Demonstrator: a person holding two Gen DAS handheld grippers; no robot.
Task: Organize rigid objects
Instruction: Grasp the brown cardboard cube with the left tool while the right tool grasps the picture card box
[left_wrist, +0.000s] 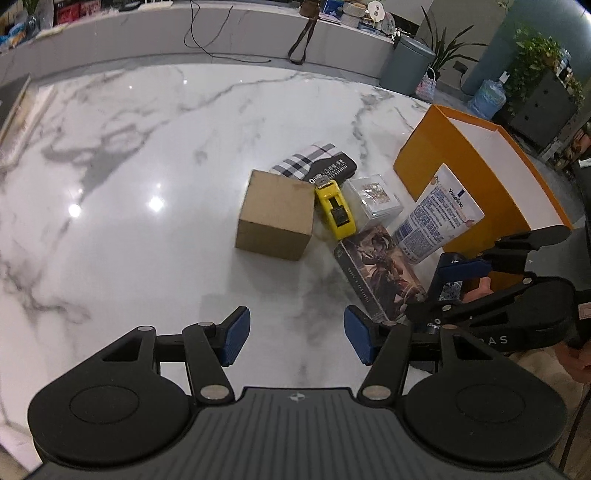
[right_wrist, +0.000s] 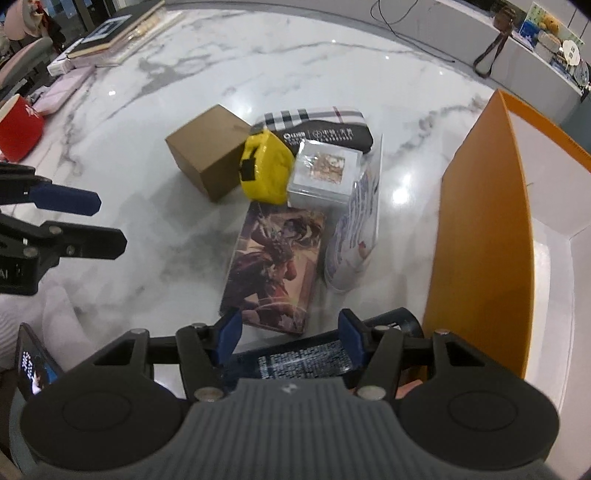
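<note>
Dark blue rectangular box with white print (right_wrist: 303, 360): clamped between right gripper (right_wrist: 290, 338) blue pads, low over white marble table (right_wrist: 147, 147), just beside orange open carton (right_wrist: 480, 240). Left gripper (left_wrist: 297, 334): jaws half apart, nothing between. Ahead on table, clustered: illustrated flat box (right_wrist: 275, 266), white lotion tube (left_wrist: 436, 218), yellow tape measure (left_wrist: 334, 212), brown cardboard cube (left_wrist: 277, 219), clear plastic case (right_wrist: 325, 173), plaid pouch (right_wrist: 317, 122).

Dim, ceiling-light glare, fisheye edge warp
</note>
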